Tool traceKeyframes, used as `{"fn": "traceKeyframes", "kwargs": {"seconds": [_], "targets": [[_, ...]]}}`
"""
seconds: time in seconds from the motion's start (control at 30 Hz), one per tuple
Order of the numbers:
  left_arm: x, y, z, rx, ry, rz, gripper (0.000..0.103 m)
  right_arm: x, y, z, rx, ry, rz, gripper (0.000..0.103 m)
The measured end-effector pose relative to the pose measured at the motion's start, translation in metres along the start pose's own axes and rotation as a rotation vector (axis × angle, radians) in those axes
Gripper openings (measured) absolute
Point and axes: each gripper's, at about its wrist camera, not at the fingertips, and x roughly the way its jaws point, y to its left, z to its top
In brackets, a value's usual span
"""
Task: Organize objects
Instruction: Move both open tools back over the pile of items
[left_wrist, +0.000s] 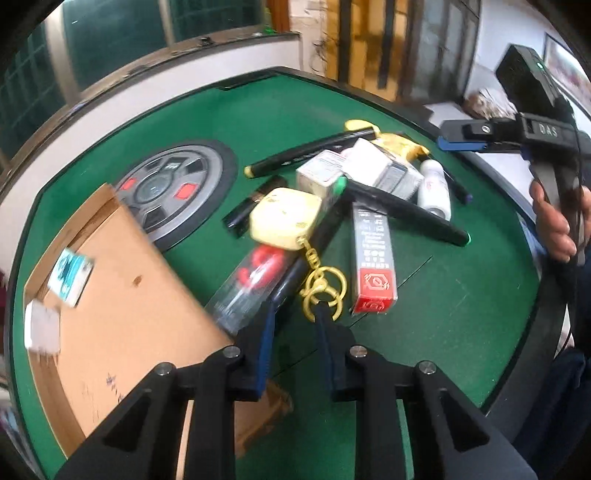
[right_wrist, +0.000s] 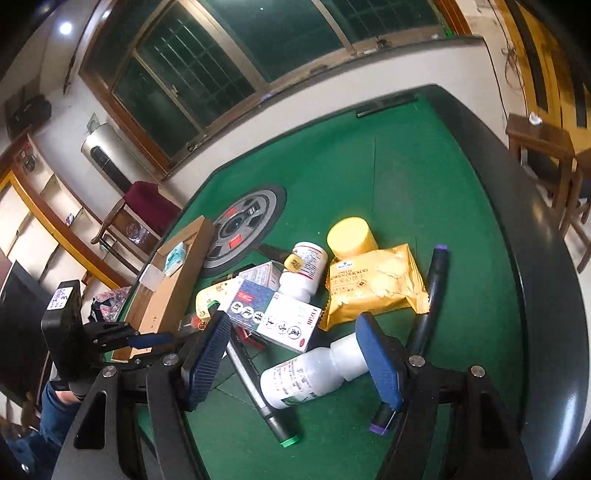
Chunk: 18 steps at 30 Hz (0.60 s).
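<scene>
We see the left gripper with fingers parted over the gold keyring of the cream case, mid-surface beside the cardboard box. The right gripper hangs spread wide above the white bottle, gripping nothing.

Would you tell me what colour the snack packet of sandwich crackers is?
Yellow-gold, seen best in the right wrist view: crackers packet.
</scene>
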Motion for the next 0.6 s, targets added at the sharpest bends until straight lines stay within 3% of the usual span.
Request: {"fn": "traceKeyframes", "kwargs": {"seconds": [0.07, 0.23, 0.33, 0.6], "targets": [[0.003, 0.001, 0.008, 0.014, 0.021, 0.033, 0.022, -0.001, 0.0, 0.001, 0.003, -0.011, 0.025, 0.075], [0.027, -0.003, 0.023, 0.072, 0.105, 0.029, 0.022, -0.006, -0.014, 0.001, 0.05, -0.025, 0.047, 0.075], [0.03, -0.008, 0.032, 0.1, 0.113, 0.003, 0.021, -0.011, -0.018, 0.002, 0.058, -0.042, 0.02, 0.075], [0.032, -0.022, 0.03, 0.143, 0.151, -0.018, 0.019, -0.013, -0.031, 0.004, 0.111, -0.049, 0.044, 0.075]]}}
